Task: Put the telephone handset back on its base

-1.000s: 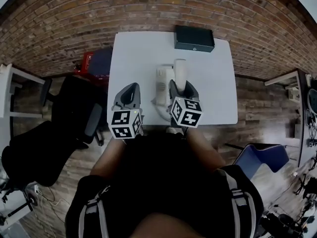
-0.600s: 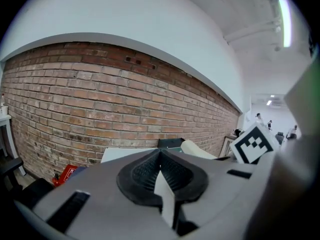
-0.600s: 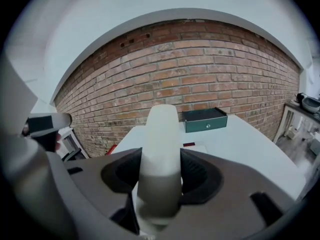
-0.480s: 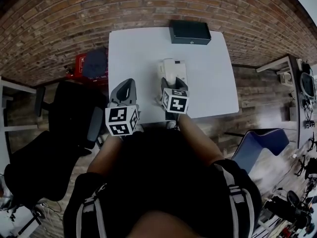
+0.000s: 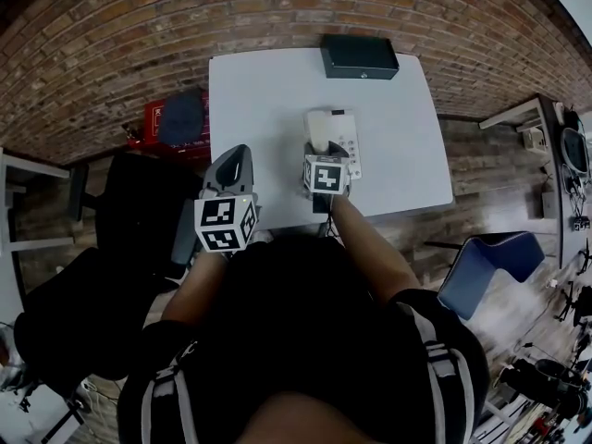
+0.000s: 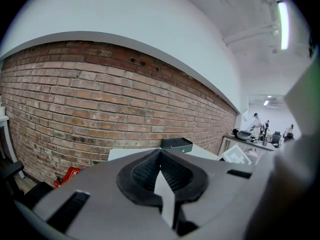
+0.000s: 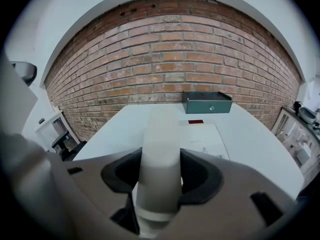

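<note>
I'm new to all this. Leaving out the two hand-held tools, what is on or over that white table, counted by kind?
Telephone handset: 1, held in the right gripper
Telephone base: 1
Dark green box: 1
Total: 3

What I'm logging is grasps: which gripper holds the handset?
The right gripper: its fingers are clamped on the white handset. The left gripper has its fingers shut together, nothing between them.
</note>
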{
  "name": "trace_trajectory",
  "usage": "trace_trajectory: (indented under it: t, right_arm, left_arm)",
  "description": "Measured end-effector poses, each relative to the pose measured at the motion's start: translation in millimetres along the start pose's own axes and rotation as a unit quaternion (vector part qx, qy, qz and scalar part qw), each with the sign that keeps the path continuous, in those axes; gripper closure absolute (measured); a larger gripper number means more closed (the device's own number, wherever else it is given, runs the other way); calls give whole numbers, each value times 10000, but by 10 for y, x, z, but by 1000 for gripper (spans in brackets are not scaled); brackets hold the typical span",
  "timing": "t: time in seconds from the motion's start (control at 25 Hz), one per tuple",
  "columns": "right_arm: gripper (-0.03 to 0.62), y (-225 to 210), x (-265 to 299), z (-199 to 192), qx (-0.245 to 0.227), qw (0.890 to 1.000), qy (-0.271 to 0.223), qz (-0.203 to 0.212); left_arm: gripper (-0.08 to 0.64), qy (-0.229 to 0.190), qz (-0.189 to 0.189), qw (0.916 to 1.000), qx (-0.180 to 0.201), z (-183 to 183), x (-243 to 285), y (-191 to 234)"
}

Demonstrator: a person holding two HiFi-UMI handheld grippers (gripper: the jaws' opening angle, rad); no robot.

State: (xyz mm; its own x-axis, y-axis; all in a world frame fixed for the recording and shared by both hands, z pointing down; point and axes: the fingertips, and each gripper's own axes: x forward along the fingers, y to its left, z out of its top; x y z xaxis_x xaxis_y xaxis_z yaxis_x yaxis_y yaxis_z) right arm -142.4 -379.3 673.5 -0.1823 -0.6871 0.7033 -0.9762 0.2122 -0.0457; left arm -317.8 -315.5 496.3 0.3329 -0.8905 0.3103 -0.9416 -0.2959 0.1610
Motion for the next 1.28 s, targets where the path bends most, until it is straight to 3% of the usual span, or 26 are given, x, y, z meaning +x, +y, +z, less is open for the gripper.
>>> trace_trajectory:
  t: [0.72,0.92,1.08,1.2,1.28]
  right_arm:
    - [393,-22,276,-180,-44,9990,427,-114]
    - [380,-15,245,-142,-122,9995,296,-5]
    - [354,64,5,125,-519,9969,-583,14]
    - [354,39,-379,488,-291,9856,-1669,-10]
    - [542,-17,-680,712,27,9747,-2233,54]
  left_arm:
    - [558,50,84,9996,-256,-51,-170,217]
    - [558,106,-12,9997,-232,-85,-176,147]
    - [558,108,-43,9997,-219,-91,-184,126]
    - [558,90,-57,9997,-214,-93,-182,130]
    - [558,77,-79,9997,-201,-80,-164,131]
